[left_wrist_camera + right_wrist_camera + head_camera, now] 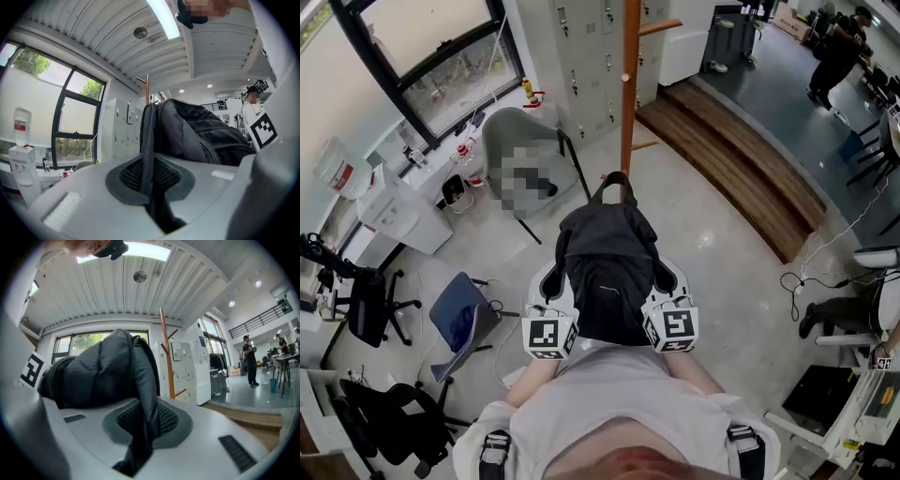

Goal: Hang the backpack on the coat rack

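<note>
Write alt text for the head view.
A black backpack is held between the left gripper and right gripper, each shut on one side of it. A wooden coat rack stands just ahead, a grey chair to its left.

The head camera looks steeply down on the backpack point(607, 272) and coat rack point(628, 84) — the 2 gripper cameras sit level, tight against the backpack, both facing that rack.

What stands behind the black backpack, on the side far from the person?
The wooden coat rack stands beyond the backpack, upright. The backpack's top covers the rack's foot, so its base cannot be seen.
</note>
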`<action>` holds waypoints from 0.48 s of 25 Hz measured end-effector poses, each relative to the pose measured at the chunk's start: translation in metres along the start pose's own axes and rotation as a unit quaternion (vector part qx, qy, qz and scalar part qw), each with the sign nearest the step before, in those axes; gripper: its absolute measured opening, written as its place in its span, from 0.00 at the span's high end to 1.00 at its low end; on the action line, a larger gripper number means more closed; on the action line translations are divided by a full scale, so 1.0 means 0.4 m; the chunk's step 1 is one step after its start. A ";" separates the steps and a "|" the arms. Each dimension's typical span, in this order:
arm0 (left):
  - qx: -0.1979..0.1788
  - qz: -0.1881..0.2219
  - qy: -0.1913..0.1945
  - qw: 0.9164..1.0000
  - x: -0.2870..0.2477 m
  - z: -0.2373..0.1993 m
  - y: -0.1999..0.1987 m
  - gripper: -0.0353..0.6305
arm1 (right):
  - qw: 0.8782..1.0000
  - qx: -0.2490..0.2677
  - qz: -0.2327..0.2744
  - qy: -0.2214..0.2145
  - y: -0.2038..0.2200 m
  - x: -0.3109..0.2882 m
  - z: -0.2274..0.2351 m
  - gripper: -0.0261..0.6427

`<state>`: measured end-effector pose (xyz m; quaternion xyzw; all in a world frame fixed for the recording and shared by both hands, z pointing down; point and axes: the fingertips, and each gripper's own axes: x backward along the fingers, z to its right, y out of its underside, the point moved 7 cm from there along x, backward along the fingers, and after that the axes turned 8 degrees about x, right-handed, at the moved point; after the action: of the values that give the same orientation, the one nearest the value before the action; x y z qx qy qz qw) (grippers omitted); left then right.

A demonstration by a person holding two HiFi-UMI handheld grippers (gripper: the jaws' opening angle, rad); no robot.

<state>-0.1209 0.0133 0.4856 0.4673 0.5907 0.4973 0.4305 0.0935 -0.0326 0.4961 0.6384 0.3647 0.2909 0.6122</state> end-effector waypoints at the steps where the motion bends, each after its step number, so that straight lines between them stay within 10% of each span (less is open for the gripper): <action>1: 0.001 -0.001 -0.006 1.000 -0.031 0.005 -0.003 0.89 | 1.000 -0.002 -0.002 -0.009 -0.001 -0.023 0.028 0.91; 12: 0.006 -0.003 -0.061 0.998 -0.259 0.053 -0.016 0.89 | 0.998 0.011 0.012 -0.068 -0.009 -0.213 0.246 0.91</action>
<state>-0.0809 -0.0848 0.4810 0.4974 0.5679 0.4631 0.4643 0.1256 -0.1588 0.4908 0.6681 0.3177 0.2501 0.6247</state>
